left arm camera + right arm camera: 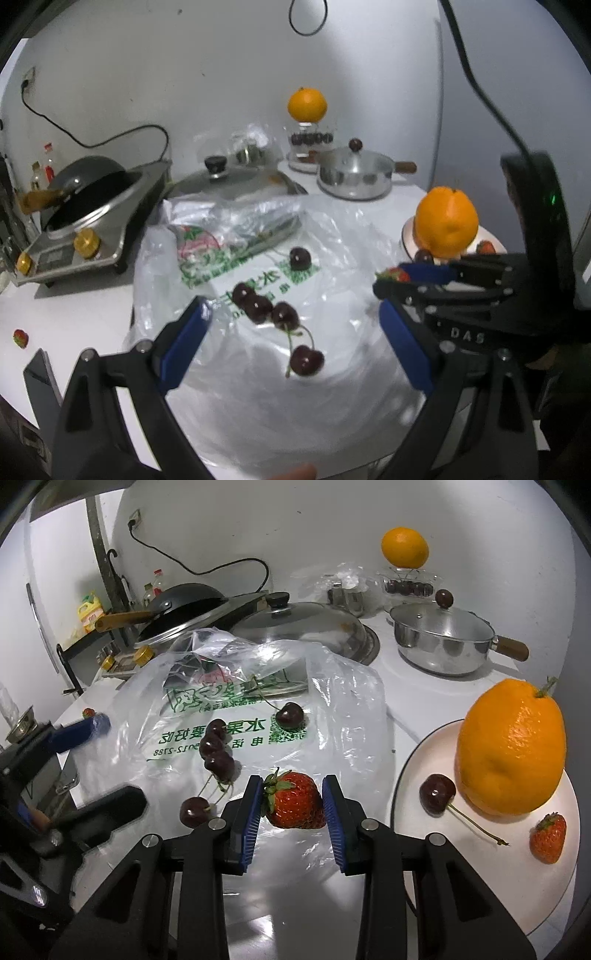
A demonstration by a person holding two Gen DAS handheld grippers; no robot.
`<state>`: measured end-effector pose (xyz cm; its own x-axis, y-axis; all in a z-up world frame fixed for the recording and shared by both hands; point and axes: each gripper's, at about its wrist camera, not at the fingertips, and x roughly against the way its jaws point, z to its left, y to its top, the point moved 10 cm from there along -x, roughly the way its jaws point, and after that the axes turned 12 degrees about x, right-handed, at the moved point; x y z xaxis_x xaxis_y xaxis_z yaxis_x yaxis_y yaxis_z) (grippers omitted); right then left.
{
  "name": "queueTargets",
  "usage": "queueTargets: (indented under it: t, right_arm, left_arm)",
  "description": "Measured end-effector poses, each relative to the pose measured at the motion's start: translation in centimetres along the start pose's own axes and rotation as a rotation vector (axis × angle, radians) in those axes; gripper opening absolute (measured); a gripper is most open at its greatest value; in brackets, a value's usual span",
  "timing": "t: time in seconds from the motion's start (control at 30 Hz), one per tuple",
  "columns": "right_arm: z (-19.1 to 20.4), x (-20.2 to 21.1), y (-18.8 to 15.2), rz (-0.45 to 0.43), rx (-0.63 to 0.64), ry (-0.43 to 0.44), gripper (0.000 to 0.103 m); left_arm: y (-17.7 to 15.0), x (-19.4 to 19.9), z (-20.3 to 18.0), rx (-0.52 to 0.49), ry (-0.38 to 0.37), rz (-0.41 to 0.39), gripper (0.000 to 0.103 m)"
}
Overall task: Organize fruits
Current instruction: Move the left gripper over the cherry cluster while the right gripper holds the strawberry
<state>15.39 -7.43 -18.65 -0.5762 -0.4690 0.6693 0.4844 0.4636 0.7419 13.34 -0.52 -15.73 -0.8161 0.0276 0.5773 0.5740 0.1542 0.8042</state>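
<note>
Right gripper (291, 805) is clamping a strawberry (295, 801) between its blue pads, leafy cap to the left, and is holding it above the plastic bag (332, 716), just beside the plate (406, 775). The grip is across the berry's flanks, likely so the soft fruit is not crushed end-on. The plate is already carrying an orange (511, 746), one cherry (437, 793) and a second strawberry (548, 837) (so it looks like the collecting spot). Left gripper (295, 343) is hanging wide open and empty over the loose cherries (264, 308) on the bag, probably lining up on them. A stray strawberry (20, 338) is sitting well apart on the counter (74, 314).
</note>
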Motion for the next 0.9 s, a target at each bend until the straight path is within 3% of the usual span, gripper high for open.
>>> queueTargets:
  t: [0.17, 0.4, 0.57, 0.7, 0.9]
  right_arm:
    - [-0.1, 0.0, -0.1, -0.006, -0.003, 0.011, 0.035]
    - [0.4, 0.2, 0.1, -0.014, 0.013, 0.025, 0.035]
    - [0.7, 0.7, 0.4, -0.025, 0.020, 0.026, 0.035]
    - [0.9, 1.4, 0.7, -0.038, 0.027, 0.021, 0.035]
    - [1.1, 2.7, 1.3, -0.057, 0.035, 0.002, 0.035]
  left_arm:
    - [0.6, 0.7, 0.8, 0.027, 0.032, -0.013, 0.093]
    - [-0.8, 0.8, 3.6, 0.069, 0.124, 0.025, 0.093]
    - [-0.3, 2.6, 4.9, 0.097, 0.154, -0.020, 0.093]
    - [1.1, 4.0, 4.0, 0.085, 0.118, -0.091, 0.094]
    - [1.2, 3.0, 1.1, 0.025, 0.032, -0.082, 0.094]
